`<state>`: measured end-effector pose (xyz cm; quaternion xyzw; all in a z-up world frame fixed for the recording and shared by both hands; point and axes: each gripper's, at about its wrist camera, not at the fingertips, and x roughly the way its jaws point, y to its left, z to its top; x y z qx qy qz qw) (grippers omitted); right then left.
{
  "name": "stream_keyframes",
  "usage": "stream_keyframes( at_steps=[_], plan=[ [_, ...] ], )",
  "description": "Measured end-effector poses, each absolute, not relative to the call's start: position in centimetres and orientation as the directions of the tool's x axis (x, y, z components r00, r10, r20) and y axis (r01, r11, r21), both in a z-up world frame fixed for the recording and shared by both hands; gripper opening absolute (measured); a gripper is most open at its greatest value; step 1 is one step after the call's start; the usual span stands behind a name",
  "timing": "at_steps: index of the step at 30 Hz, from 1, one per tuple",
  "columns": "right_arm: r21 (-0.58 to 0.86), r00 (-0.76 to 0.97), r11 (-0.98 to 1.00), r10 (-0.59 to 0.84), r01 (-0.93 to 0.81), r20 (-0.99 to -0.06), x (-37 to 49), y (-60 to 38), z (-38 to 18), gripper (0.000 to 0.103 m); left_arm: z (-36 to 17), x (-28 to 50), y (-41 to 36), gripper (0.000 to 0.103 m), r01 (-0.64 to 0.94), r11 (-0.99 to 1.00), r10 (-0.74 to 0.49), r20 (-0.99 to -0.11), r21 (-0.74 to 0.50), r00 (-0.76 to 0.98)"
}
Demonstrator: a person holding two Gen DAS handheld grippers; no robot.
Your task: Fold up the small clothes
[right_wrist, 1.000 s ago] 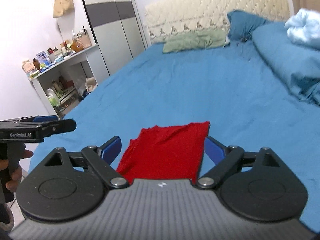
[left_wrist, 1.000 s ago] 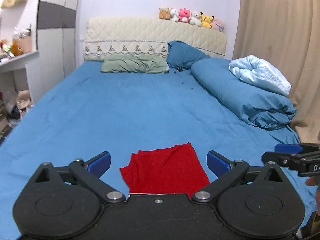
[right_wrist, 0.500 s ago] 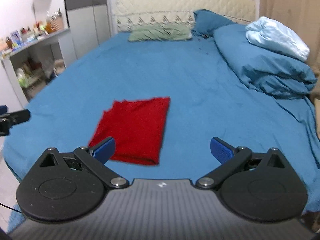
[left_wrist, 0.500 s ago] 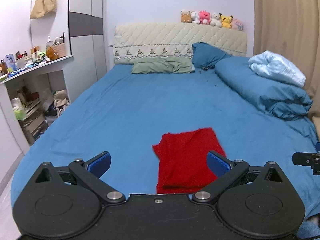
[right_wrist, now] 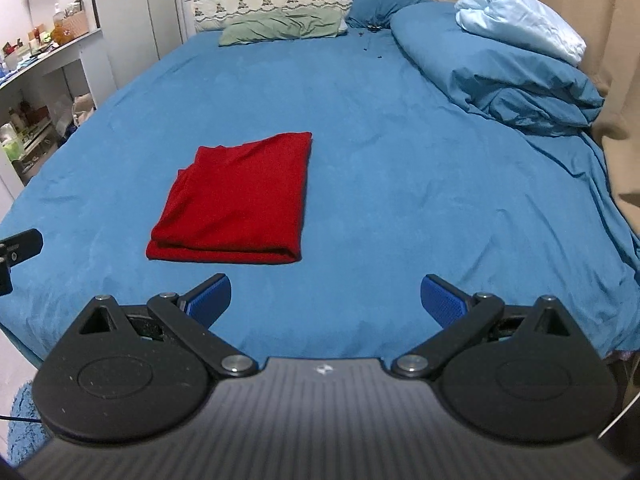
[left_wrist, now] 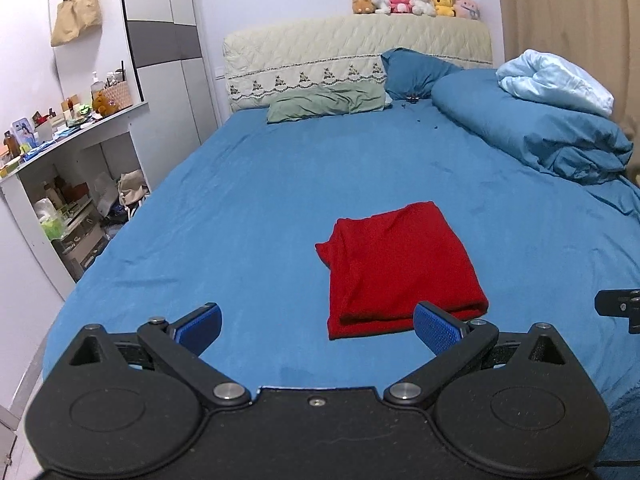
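1. On the blue bed sheet, near the foot edge: red garment, folded into a rough rectangle with layered edges showing along the near side and a slightly bunched corner at far left.
2. Left gripper: blue-padded fingers spread wide, nothing between them, hovering above the sheet just short of the garment. Right-hand pad overlaps the garment's near edge in that view, but can't tell if it actually touches.
3. Right gripper: also spread wide and empty, clear of the cloth. From the right wrist view, garment sits ahead and off to the left, well apart from both pads.
4. Each gripper's black tip pokes into the other's camera at the frame edge, so flanking the garment from either side.
5. Further up the bed: green pillow and a dark blue pillow against the quilted cream headboard, row of plush toys lined up on top.
6. Along the right side: rolled blue duvet with a pale blue blanket bundled on it, beige curtain behind.
7. Off to the left: cluttered white shelf unit, grey-and-white wardrobe, tan bag hanging on the wall.
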<state>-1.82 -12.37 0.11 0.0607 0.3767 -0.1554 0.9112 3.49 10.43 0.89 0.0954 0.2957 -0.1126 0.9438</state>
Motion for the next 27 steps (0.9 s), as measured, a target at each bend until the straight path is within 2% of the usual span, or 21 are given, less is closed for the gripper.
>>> stream_keyframes(
  at_steps=[27],
  plan=[
    [-0.038, 0.677, 0.943, -0.264, 0.330, -0.687, -2.48, -11.64, 0.95, 0.103, 1.14, 2.78, 10.34, 0.103, 0.267, 0.959, -0.167, -0.569, 0.097, 0.805]
  ],
)
